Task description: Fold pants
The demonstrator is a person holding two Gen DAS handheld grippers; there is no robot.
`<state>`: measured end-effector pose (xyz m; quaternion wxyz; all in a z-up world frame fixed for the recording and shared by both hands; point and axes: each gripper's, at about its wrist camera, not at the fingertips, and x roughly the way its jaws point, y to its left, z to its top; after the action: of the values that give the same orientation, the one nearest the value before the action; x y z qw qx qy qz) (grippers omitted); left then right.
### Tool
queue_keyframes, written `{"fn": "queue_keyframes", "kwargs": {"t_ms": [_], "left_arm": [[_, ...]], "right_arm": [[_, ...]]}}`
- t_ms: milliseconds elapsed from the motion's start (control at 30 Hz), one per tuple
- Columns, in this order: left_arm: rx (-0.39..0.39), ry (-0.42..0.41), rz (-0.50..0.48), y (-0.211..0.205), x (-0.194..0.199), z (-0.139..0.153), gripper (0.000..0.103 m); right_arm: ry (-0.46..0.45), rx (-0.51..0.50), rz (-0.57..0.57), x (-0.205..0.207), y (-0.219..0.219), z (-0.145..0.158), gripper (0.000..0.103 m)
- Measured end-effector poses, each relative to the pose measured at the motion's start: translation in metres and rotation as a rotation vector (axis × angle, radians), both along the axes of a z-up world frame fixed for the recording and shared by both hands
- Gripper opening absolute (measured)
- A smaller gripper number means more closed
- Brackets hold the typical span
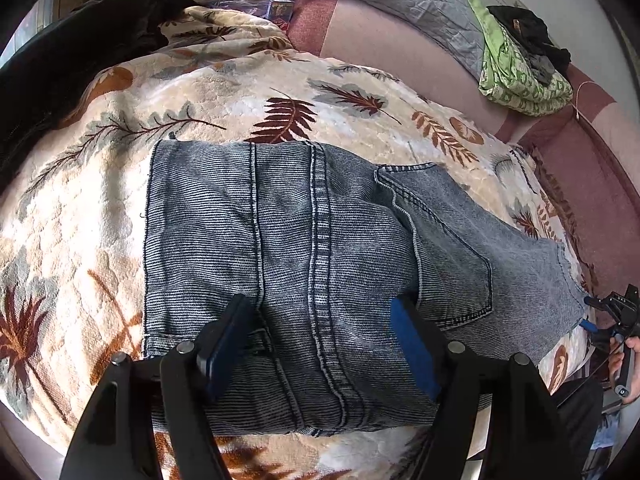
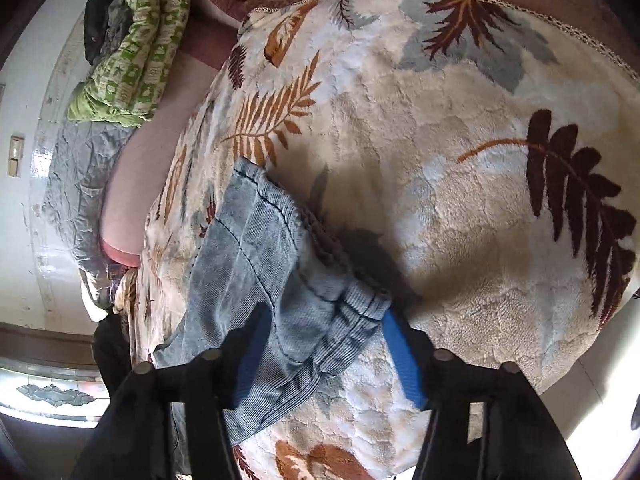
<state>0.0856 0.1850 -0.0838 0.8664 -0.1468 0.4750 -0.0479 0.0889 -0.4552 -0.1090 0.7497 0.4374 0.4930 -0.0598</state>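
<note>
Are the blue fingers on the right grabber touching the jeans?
Cannot tell. In the right wrist view the right gripper is open, its blue fingers straddling the jeans waistband corner, but neither view shows contact or a gap plainly.

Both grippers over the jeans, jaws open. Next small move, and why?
Probably shut the right gripper on the bunched denim edge between its fingers. The jeans lie partly folded on the blanket, and the open left gripper only straddles flat cloth.
</note>
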Motion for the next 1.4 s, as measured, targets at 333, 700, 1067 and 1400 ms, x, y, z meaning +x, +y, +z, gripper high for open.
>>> {"fn": "queue_keyframes", "kwargs": {"t_ms": [333, 700, 1067, 1400], "left_arm": [[-0.01, 0.001, 0.012, 0.003, 0.002, -0.002, 0.076], [0.021, 0.012, 0.01, 0.0, 0.001, -0.002, 0.076], [0.076, -0.06, -0.014, -0.017, 0.005, 0.028, 0.076], [0.16, -0.019, -0.006, -0.022, 0.008, 0.0, 0.076]], "right_arm": [[0.006, 0.054, -0.045, -0.002, -0.011, -0.008, 0.081], [0.013, -0.355, 0.233, -0.007, 0.023, 0.015, 0.025], [-0.055, -0.344, 0.277, 0.007, 0.029, 0.063, 0.051], [-0.039, -0.106, 0.607, 0.122, 0.167, 0.0, 0.057]]}}
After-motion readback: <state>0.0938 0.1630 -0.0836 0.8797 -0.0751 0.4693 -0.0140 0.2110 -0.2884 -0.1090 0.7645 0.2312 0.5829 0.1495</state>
